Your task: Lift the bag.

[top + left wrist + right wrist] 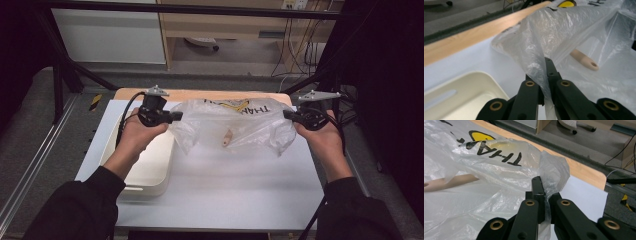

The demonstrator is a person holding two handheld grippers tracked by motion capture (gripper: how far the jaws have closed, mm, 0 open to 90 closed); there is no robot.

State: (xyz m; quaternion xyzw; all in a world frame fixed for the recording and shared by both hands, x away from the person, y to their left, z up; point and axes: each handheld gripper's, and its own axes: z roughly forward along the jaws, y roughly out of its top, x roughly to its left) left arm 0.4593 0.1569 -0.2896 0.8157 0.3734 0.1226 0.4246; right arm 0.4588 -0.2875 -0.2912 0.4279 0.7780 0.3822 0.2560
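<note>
Evidently both grippers' fingers (549,72) pinched the bag (235,125) at opposite edges; the film looked thin, limp, slippery, tear-prone.

Left gripper (176,116) and right gripper (287,114) face each other, jaws clamped shut

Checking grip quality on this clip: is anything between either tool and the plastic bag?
Nothing visible. The left tool is shut directly on one edge of the plastic bag, and the right tool on the opposite edge. The wooden handle lies inside the bag, away from both. The white tray sits beside the bag, under the left hand.
</note>
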